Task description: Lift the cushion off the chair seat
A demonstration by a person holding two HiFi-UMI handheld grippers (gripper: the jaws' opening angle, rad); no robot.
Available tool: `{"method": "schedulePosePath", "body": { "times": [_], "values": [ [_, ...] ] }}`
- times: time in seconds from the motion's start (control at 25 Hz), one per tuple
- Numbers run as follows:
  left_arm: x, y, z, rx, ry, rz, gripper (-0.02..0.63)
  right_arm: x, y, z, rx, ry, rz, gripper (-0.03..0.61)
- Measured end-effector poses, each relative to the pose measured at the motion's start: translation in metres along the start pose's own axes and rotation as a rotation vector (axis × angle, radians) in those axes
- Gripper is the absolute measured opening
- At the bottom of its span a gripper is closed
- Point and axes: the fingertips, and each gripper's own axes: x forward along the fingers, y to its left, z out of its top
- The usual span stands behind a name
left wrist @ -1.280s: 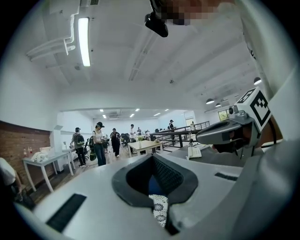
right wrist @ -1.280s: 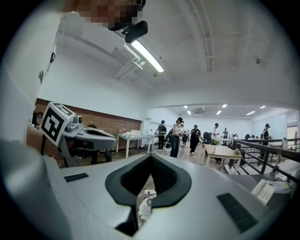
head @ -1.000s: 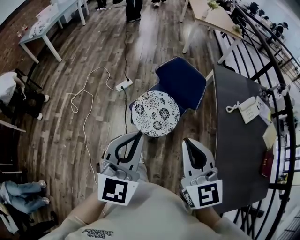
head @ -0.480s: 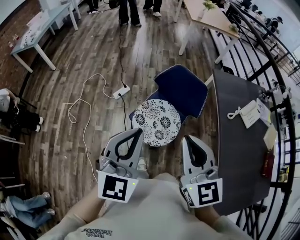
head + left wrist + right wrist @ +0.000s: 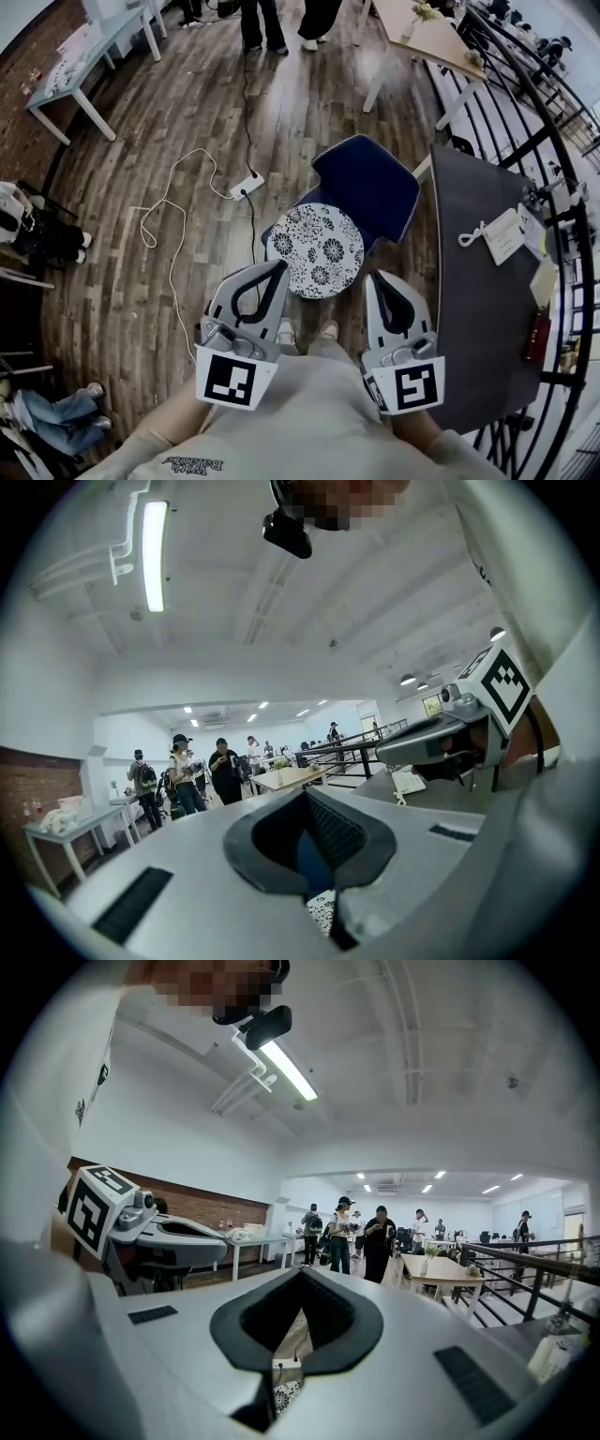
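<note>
A round white cushion [image 5: 314, 249] with a dark flower print lies on the seat of a blue chair [image 5: 370, 183] in the head view. Held low and side by side just short of the cushion's near edge are my left gripper [image 5: 278, 267] and my right gripper [image 5: 373, 278]. Both are shut with nothing between the jaws. In the left gripper view, a sliver of the cushion [image 5: 323, 915] shows past the closed jaws of the left gripper [image 5: 317, 891]. The right gripper view likewise shows a bit of flower print [image 5: 284, 1397] below the right gripper [image 5: 273, 1380].
A dark table [image 5: 473, 300] with papers stands close on the right, and a black railing [image 5: 562, 187] runs behind it. A power strip [image 5: 246, 187] and white cable lie on the wooden floor left of the chair. Several people stand at the far end.
The chair and cushion have come nearer to the grippers in the head view. Both grippers stayed shut and side by side.
</note>
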Motion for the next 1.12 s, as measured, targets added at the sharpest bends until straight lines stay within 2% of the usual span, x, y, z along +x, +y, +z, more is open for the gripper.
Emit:
{"method": "schedulePosePath", "body": {
  "times": [0.36, 1.12],
  "values": [
    [0.024, -0.004, 0.001, 0.01, 0.02, 0.033, 0.005, 0.003, -0.023, -0.009, -0.001, 0.017, 0.015, 0.002],
    [0.056, -0.02, 0.006, -0.022, 0.021, 0.026, 0.005, 0.01, -0.057, -0.019, 0.004, 0.012, 0.036, 0.002]
  ]
}}
